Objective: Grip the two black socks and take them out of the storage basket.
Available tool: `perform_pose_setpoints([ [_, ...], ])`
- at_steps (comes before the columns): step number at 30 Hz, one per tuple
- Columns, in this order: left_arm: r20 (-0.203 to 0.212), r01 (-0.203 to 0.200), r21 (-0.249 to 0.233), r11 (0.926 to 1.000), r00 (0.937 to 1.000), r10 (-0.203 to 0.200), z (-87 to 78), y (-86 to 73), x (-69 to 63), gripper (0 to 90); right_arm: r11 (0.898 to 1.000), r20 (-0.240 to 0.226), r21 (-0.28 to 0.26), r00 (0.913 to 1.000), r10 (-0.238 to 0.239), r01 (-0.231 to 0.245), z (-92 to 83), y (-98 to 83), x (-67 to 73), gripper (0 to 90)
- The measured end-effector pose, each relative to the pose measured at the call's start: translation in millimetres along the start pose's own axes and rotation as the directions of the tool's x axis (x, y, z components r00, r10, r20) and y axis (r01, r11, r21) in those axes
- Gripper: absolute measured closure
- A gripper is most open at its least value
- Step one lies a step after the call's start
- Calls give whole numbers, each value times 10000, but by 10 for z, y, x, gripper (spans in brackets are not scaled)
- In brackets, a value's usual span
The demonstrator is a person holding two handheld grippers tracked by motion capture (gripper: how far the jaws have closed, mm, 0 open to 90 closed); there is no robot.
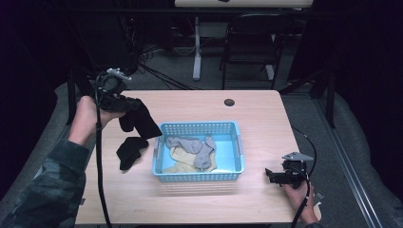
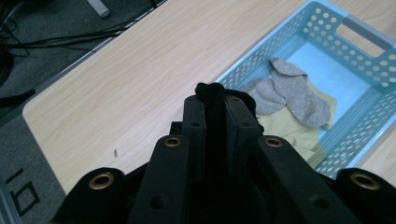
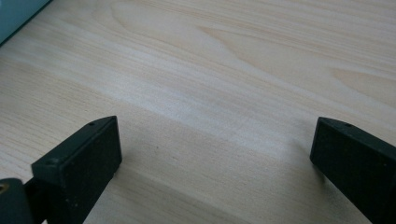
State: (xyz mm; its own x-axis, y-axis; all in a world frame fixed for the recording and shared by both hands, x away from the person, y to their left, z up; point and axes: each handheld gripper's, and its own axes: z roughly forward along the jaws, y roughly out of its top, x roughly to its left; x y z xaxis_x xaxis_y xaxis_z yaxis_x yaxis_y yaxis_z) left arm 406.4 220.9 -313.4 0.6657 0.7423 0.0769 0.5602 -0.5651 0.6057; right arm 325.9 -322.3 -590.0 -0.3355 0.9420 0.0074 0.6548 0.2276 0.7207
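The counter [image 1: 199, 107] is pale wood in a dark room. Your left gripper [image 1: 124, 103] has its fingers clamped on a black sock [image 1: 141, 118] raised near the left edge. A blue basket [image 1: 198, 177] of socks sits mid-counter. Your right gripper [image 1: 272, 176] rests near the front-right corner, fingers [image 3: 84, 158] spread wide.

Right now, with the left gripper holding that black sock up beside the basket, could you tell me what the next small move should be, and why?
Probably carry the left gripper a little to the right, over the blue basket, before opening. Its jaws are shut on a black sock that hangs just outside the basket's left wall, and grey and yellow socks already lie inside. A second black sock lies on the table. The right gripper rests open.
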Motion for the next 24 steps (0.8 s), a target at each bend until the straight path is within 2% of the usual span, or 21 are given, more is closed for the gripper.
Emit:
perform_pose_setpoints([
  [11,-117,531,-5,9986,9985,-531,-113,-299,164,802,10000,-4,7,10000,-7,7,-1,0,-1,14],
  [18,-125,850,62,9964,9963,-849,-122,-513,259,802,10000,-2,7,10000,-9,9,-1,0,-1,14],
  [24,-99,1211,237,9924,9926,-1209,-60,-703,331,801,10000,-5,3,10000,-7,7,-1,0,-1,14],
])
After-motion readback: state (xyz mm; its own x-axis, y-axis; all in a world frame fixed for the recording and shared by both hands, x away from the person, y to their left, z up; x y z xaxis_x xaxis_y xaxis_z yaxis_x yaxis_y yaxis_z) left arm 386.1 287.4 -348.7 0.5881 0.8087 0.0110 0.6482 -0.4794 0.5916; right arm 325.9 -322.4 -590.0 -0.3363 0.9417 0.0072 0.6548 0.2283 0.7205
